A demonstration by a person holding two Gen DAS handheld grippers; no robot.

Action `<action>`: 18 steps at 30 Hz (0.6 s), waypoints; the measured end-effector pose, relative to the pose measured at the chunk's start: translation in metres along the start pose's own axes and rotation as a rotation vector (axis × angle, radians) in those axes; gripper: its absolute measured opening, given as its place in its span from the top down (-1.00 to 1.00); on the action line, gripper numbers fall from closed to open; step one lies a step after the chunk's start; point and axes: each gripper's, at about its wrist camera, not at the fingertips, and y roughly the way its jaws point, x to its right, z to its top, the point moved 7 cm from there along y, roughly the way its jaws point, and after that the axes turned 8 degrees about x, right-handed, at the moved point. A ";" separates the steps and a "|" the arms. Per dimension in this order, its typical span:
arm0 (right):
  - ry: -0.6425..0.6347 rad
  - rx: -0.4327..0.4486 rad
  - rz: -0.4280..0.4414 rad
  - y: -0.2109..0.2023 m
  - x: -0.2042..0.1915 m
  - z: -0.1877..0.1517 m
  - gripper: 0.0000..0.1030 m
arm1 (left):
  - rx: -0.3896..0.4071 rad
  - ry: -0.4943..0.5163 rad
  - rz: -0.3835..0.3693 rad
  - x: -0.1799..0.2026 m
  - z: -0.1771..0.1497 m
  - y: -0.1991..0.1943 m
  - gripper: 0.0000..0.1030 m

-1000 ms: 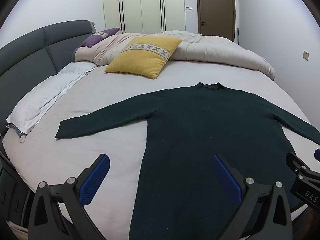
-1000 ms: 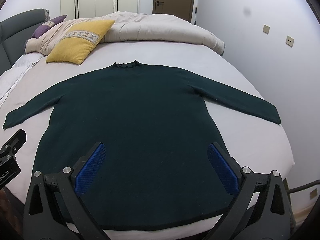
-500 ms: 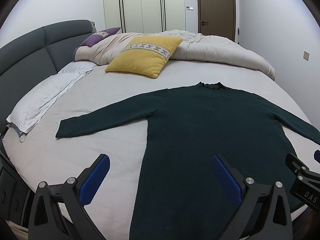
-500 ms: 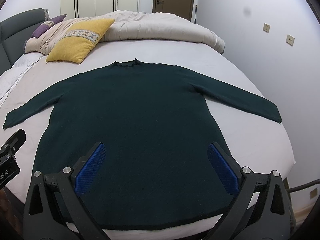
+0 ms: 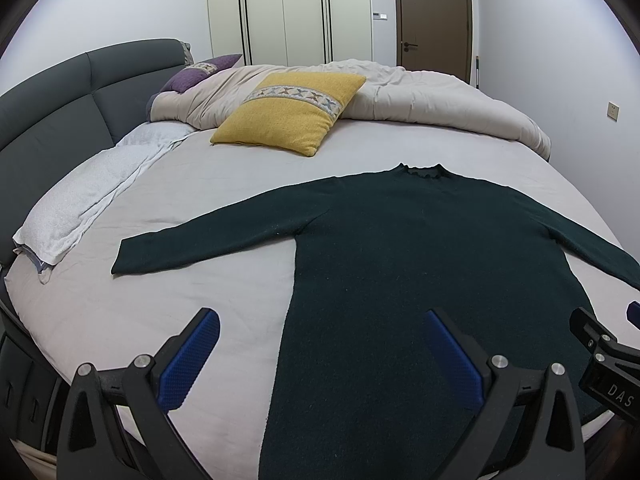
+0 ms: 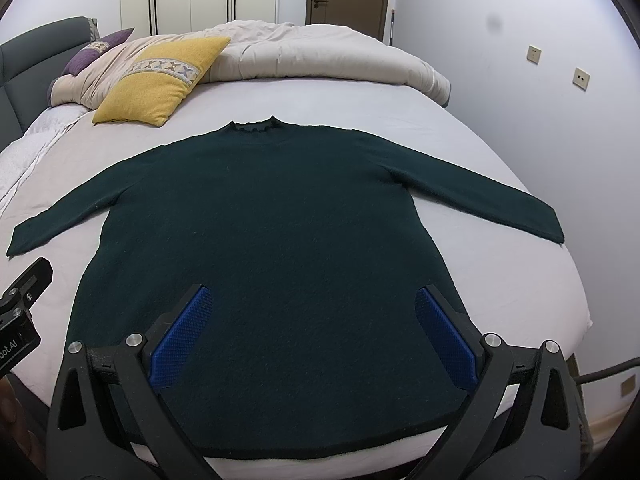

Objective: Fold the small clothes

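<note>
The sweater (image 6: 272, 240) lies flat mid-frame on the bed (image 6: 500, 152), neck toward the top, sleeves spread left and right, hem at the bottom edge. The right gripper (image 6: 314, 332) hovers over its lower part, jaws wide apart, holding nothing. The left gripper (image 5: 320, 356) straddles the sweater's left side edge, equally wide and empty; whether either touches the fabric is hard to judge. A yellow pillow (image 5: 292, 114) leans on the duvet (image 5: 432, 104), upper left.
</note>
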 end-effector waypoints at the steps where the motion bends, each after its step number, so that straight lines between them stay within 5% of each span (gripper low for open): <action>1: 0.000 -0.001 0.000 0.000 -0.001 0.000 -0.99 | 0.000 0.000 0.000 0.000 0.000 0.000 -1.00; 18: -0.001 -0.003 0.003 0.001 -0.004 -0.004 -0.99 | -0.002 -0.001 0.000 0.000 0.000 0.000 -1.00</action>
